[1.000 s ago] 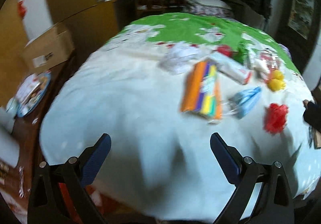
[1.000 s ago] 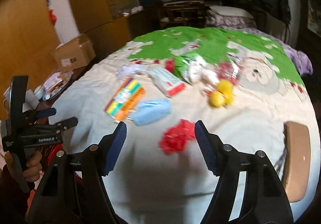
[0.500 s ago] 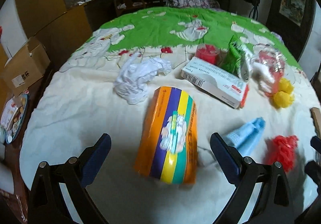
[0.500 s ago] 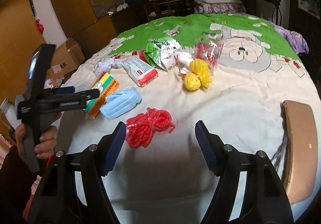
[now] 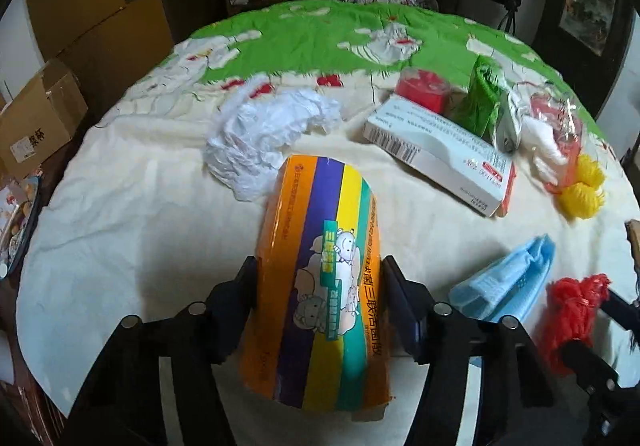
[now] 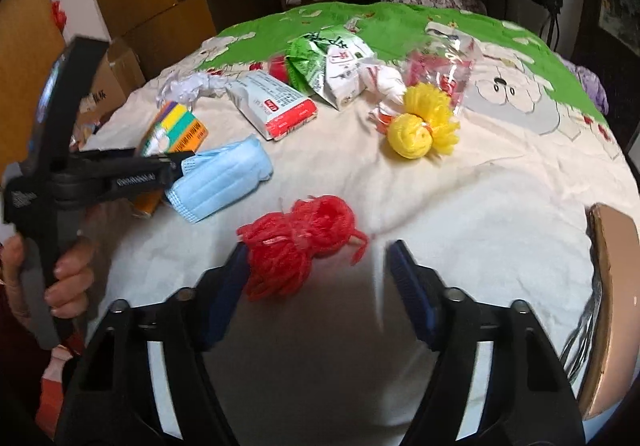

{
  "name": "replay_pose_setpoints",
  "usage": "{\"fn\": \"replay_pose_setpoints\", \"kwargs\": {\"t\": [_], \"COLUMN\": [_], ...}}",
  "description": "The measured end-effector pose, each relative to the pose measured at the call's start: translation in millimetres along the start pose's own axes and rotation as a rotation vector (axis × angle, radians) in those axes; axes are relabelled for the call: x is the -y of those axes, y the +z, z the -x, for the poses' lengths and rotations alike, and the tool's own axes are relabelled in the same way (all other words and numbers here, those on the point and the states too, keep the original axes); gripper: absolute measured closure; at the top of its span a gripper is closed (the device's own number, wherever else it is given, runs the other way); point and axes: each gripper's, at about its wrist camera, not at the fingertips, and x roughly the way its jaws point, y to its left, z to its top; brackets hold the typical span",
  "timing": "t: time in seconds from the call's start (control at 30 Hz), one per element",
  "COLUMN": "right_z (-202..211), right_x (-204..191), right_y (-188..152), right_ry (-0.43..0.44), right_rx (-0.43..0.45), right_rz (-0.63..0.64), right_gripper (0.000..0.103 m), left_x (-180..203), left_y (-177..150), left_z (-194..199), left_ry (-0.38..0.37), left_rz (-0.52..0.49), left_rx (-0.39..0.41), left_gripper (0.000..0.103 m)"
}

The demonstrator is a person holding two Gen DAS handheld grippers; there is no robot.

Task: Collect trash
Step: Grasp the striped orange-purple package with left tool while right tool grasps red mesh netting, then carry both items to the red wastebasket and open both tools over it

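Two grippers work bed litter at once. Left gripper [image 5: 320, 294] closing across striped orange-purple-yellow-green cardboard box [image 5: 320, 286], pads against both long sides, narrow span chosen for firm pinch. Right gripper [image 6: 316, 266] closing, half-wide; red yarn pom-pom bundle [image 6: 300, 242] between jaws, touching left pad only, right pad clear. Blue face mask [image 6: 224, 178] lies between both targets.
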Motion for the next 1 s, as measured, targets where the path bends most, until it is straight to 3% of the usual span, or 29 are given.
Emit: {"fn": "replay_pose_setpoints", "kwargs": {"t": [0.07,0.13,0.17,0.2,0.37,1.0], "right_z": [0,4,6,9,29,98], "right_x": [-3,-6,-7,-8,-4,-31], "right_y": [0,0,0,0,3,2], "right_ry": [0.002,0.0,0.0,0.008,0.038,0.101], "right_rx": [0.002,0.01,0.016,0.019,0.061,0.17], "right_rz": [0.008,0.016,0.017,0.014,-0.014,0.023], "right_gripper": [0.058,0.065,0.079,0.081,0.087,0.088], "left_x": [-2,-4,-6,-8,-21,-92], "left_y": [-2,-2,-3,-4,-8,-62], "left_z": [10,20,26,33,71,176], "left_ry": [-0.005,-0.009,-0.009,-0.007,0.001,0.113], "left_rz": [0.007,0.014,0.016,0.019,0.034,0.158], "left_rx": [0.021,0.037,0.047,0.06,0.114,0.211], "left_gripper": [0.044,0.044,0.044,0.044,0.044,0.044]}}
